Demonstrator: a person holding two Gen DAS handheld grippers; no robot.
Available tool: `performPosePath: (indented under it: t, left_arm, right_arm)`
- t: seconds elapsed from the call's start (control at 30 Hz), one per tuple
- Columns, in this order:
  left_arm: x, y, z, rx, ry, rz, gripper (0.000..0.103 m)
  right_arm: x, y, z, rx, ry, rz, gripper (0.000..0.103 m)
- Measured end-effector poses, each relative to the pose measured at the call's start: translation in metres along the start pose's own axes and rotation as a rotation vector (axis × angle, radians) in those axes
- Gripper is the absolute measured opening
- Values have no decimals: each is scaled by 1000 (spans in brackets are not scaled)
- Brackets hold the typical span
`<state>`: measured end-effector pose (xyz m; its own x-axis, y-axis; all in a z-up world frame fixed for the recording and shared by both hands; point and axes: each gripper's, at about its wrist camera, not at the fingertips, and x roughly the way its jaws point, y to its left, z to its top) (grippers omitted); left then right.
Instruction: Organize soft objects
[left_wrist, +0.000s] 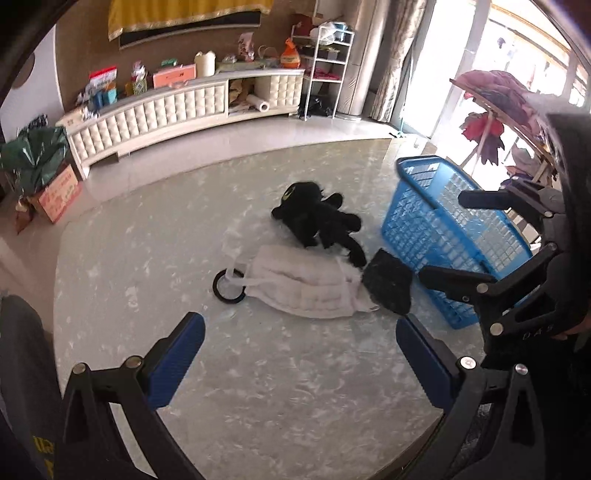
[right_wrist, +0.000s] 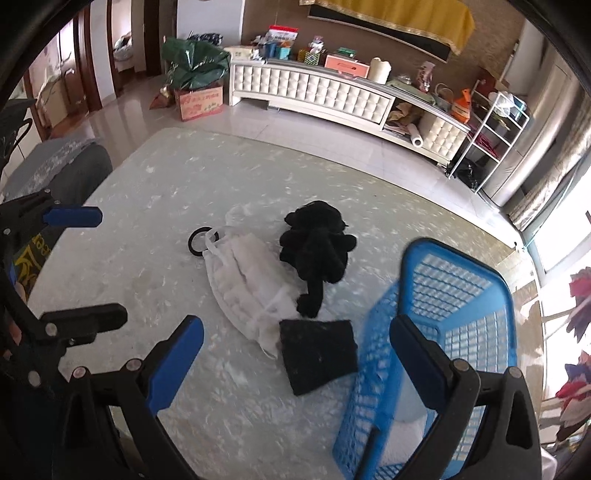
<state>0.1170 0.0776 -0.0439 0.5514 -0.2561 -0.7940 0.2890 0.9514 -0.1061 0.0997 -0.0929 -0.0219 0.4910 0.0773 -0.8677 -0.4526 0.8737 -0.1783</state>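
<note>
Gaping wide, both grippers (left_wrist: 300, 354) (right_wrist: 296, 360) hold nothing.

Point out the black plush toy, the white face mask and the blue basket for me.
black plush toy (left_wrist: 317, 218): left wrist view, on its body.
white face mask (left_wrist: 299, 286): left wrist view, on the pleated middle.
blue basket (right_wrist: 458, 291): right wrist view, on its mesh wall.

blue basket (right_wrist: 458, 295) blurred, near end cut off

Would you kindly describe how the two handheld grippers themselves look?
Both the left gripper and the right gripper have black angular linkage arms with silver rivets and flat blue fingers. Faint white lettering marks the right gripper's black body.
</note>
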Motion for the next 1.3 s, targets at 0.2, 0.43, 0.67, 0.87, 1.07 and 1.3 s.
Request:
performPosePath:
  t: [0.2, 0.43, 0.67, 0.87, 1.07, 1.3]
  left_arm:
    - [36, 32, -7, -66, 57, -21, 103]
    - [74, 55, -13, -126, 101, -29, 103]
    - [97, 70, -5, -217, 111, -68, 103]
    - [126, 74, -2, -289, 156, -98, 103]
    - [148, 65, -3, -299, 211, -90, 103]
    - [164, 73, -2, -347, 202, -66, 65]
  right_arm:
    - [26, 9, 18, -30, 44, -37, 95]
    - [54, 3, 35, -39, 99, -54, 93]
    - [88, -8, 56, -17, 164, -37, 91]
    - [111, -13, 71, -46, 199, -52, 90]
    - [137, -24, 78, -23, 247, -25, 90]
    - [155, -27, 82, -9, 287, -23, 88]
